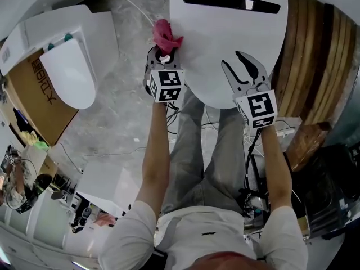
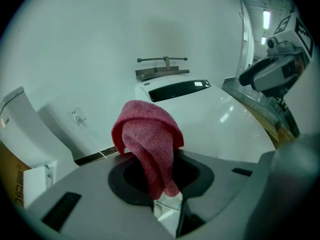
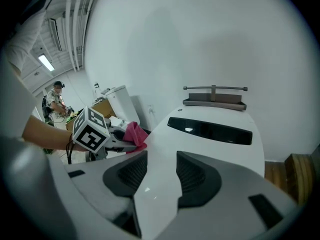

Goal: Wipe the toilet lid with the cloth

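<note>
The left gripper (image 1: 163,54) has its fingers (image 2: 122,184) closed on the pink cloth (image 2: 147,139). The cloth is pinched low between them and bunches up in a folded hump past the fingertips. In the head view the cloth (image 1: 165,34) sits just beyond the fingertips, at the left edge of the white toilet lid (image 1: 225,38); whether it presses on the lid cannot be told. Ahead of the left fingers and to their right the lid (image 2: 220,119) runs away, closed and glossy, with a long black panel (image 2: 175,90) near its far end. The right gripper (image 1: 243,67) is over the near part of the lid, its fingers (image 3: 127,174) spread apart and holding nothing. Only the bare white lid (image 3: 210,149) shows between and ahead of them, and it cannot be told whether they touch it. To the left of the right fingers, the left gripper (image 3: 120,141) and the cloth (image 3: 135,134) show at the lid's edge, well apart from the right fingertips. Further left of the left fingers, a second white toilet (image 1: 70,75) stands on the grey floor (image 1: 124,122) beside a cardboard box (image 1: 34,94). Right of the right fingers, past the lid's edge, lie wooden boards (image 1: 315,55).
</note>
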Available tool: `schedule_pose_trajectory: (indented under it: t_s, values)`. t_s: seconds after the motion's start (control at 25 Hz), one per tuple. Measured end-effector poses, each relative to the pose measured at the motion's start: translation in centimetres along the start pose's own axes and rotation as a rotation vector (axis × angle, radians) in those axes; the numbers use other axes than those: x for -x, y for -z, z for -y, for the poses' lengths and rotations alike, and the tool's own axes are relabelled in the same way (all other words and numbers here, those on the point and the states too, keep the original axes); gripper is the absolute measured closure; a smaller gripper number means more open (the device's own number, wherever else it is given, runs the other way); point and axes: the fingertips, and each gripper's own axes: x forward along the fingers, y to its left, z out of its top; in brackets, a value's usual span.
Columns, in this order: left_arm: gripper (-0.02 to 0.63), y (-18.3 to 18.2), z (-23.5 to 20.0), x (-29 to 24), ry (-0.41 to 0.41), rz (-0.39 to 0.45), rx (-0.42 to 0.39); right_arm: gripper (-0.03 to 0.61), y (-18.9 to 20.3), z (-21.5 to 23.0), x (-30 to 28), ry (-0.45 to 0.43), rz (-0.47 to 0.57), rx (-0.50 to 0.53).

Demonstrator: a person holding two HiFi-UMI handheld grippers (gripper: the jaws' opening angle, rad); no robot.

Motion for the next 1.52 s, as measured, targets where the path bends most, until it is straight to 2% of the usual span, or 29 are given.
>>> schedule_pose_trajectory:
  t_s: [0.28, 0.48, 0.6, 1.0, 1.52]
  values:
    - [0.505, -0.4, 2.8, -0.2, 0.048, 0.008, -0.038, 0.387, 1.4, 0.2, 1.1, 0.063, 0.013, -0.04]
    - [0.505, -0.9, 6.6, -0.1, 0.131, 0.019, -0.096, 0.387, 2.4, 0.1, 2.1, 0.089, 0.017, -0.065]
    - [0.505, -1.0, 8.6, -0.1, 0.158, 0.021, -0.096, 0.387, 3.1, 0.2, 2.8, 0.098, 0.018, -0.078]
    - [0.505, -2.5, 13.9, -0.8, 0.202, 0.026, -0.104, 0.387, 5.3, 2.6, 4.9, 0.109, 0.016, -0.108]
    - [0.505, -5.6, 20.4, -2.4, 0.235, 0.028, -0.13, 0.387, 7.9, 8.0, 8.0, 0.111, 0.002, -0.141]
